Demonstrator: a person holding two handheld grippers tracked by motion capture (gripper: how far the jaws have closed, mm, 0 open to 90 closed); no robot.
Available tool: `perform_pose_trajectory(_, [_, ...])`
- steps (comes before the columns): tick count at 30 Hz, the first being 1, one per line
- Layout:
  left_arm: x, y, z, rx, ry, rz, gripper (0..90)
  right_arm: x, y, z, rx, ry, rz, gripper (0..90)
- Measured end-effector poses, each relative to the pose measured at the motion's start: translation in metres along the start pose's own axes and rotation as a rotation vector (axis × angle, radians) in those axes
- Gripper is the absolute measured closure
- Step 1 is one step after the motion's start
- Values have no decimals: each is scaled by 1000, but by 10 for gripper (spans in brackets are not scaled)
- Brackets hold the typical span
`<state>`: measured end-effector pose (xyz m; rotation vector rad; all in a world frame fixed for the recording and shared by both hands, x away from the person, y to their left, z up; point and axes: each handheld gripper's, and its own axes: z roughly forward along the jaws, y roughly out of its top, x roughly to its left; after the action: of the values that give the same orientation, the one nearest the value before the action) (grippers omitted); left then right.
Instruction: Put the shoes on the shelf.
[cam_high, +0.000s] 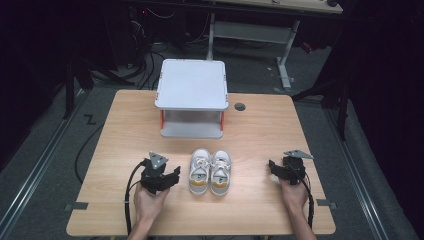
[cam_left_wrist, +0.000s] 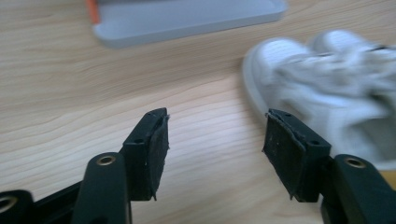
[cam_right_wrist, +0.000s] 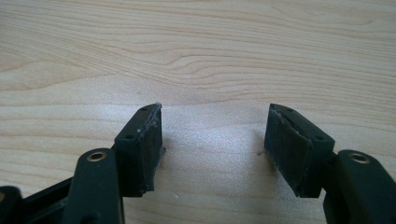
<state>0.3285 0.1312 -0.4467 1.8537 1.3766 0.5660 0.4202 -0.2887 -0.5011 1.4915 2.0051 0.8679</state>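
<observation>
Pair of small white shoes sits mid-table, side by side, in front of the grey shelf. My left gripper is just beside the left shoe, jaws spread, nothing between. My right gripper is well apart, jaws spread over bare table. I should square up on the shoe's side wall before closing, avoiding the laces.

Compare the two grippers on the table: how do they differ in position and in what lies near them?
The left gripper sits close beside the pair of white shoes; the right gripper rests farther from them. The left gripper's jaws frame a shoe's edge; the right gripper's face bare table. Both are open, holding nothing.
</observation>
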Motion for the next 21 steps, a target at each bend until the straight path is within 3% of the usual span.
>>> perform_pose_trajectory(2, [-14, 6, -5, 1, -44, 12, 421, 0, 0, 0, 0, 0, 0, 371])
perform_pose_trajectory(10, [-57, 16, 1, 43, -89, 96, 439, 0, 0, 0, -1, -1, -1, 371])
perform_pose_trajectory(16, [-71, 16, 20, 108, -95, 74, 436, 0, 0, 0, -1, -1, 0, 372])
perform_pose_trajectory(21, [-73, 19, 24, 121, -98, 39, 427, 0, 0, 0, -1, -2, 1, 373])
